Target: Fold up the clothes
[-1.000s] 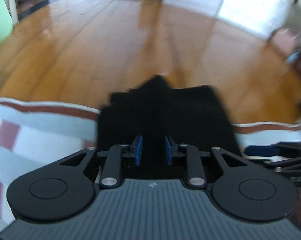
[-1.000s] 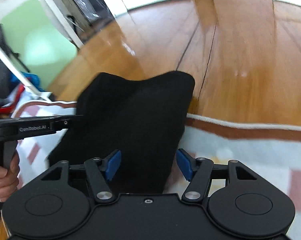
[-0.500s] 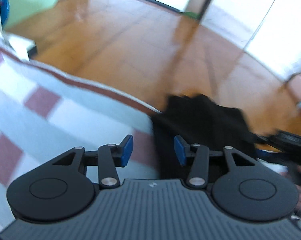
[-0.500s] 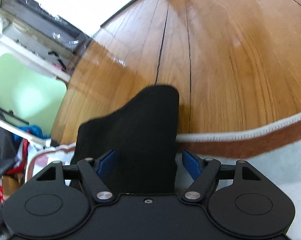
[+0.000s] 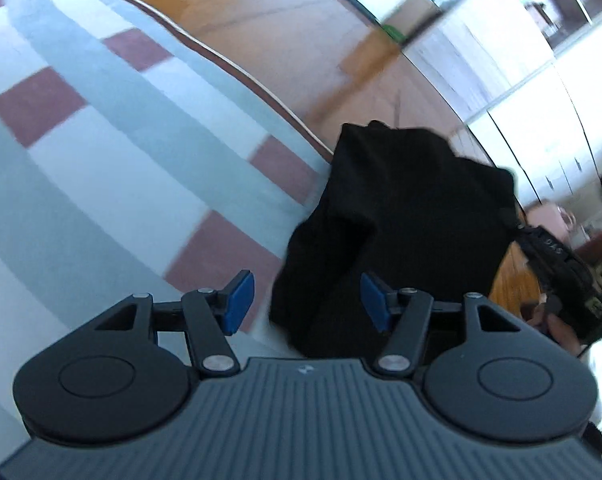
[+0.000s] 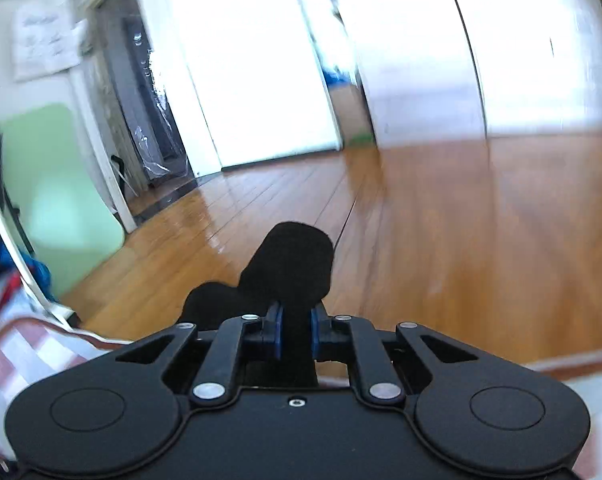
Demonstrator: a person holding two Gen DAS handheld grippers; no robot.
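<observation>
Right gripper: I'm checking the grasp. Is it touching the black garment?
Touching. The right wrist view shows the right gripper with both blue pads pressed against a bunch of the black garment between them.

Checked blanket (image 5: pixel 101 184) beside a glossy wooden floor (image 6: pixel 441 240), bright doorway (image 6: pixel 253 80) beyond

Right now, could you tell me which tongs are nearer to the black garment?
Right. The right tongs are shut on the black garment, pinching a fold between their pads. The left tongs are open, with the cloth lying in front of them, not gripped.
</observation>
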